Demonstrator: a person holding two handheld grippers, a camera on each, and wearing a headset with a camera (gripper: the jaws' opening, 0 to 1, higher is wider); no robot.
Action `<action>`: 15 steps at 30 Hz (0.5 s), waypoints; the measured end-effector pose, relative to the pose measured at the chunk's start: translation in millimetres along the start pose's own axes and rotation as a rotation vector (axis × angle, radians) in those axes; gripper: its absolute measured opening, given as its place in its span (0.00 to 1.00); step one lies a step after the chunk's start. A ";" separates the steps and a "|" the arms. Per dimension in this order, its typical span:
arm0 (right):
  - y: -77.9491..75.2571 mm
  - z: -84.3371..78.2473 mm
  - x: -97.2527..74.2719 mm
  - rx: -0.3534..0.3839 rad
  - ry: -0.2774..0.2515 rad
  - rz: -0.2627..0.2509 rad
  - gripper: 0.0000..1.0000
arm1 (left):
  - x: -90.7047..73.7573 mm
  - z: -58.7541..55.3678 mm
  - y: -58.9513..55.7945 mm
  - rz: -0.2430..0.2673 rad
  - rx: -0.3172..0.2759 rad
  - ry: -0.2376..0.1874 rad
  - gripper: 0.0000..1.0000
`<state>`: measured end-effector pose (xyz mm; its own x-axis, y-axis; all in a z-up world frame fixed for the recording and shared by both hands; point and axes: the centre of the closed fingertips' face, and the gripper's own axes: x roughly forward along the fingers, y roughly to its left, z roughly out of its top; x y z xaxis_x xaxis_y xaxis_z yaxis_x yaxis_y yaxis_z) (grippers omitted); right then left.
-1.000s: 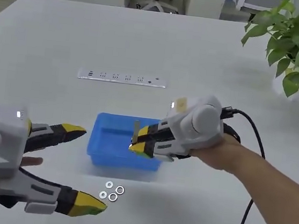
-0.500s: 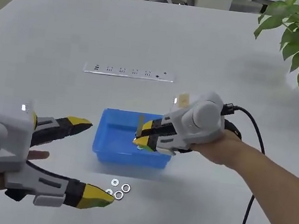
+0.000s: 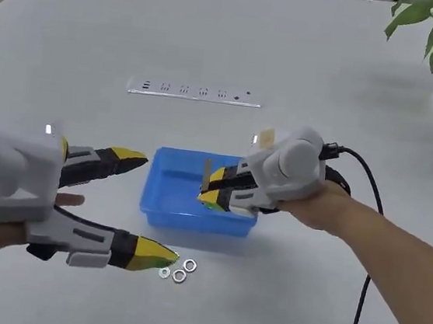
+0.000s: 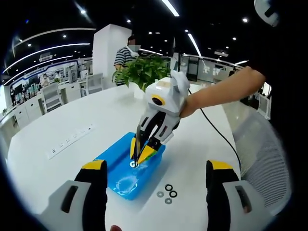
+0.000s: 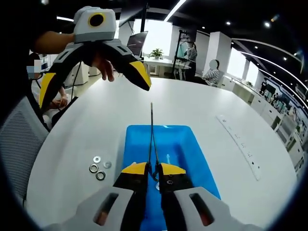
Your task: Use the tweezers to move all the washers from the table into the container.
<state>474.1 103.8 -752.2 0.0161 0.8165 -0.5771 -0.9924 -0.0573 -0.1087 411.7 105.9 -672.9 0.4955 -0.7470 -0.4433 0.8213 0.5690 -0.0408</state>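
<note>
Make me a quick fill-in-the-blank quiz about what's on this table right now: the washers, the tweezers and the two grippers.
The washers lying on the table number ___. The right gripper is shut on the tweezers above the ___ container. The left gripper has its jaws ___. Missing words: three; blue; open.

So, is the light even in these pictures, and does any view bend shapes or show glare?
Head view: soft even light, a faint shadow on the white table beside the blue plastic container. Left gripper view: fisheye bend, the table edge curves, ceiling lamps show as bright streaks. Right gripper view: same bend, a bright window glares, the small metal washers are sharp.
</note>
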 end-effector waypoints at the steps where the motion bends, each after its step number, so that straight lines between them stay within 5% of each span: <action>1: -0.2 -0.9 1.1 0.001 0.002 0.001 0.10 | 1.3 0.7 1.6 0.000 0.002 0.001 0.88; 15: -2.0 -11.1 13.1 0.012 0.016 0.016 0.10 | 23.0 7.4 26.1 -0.012 0.036 0.011 0.63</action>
<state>477.7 108.2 -768.5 0.0019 0.8063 -0.5915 -0.9940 -0.0631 -0.0893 446.6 101.1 -677.5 0.4824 -0.7498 -0.4529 0.8370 0.5470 -0.0142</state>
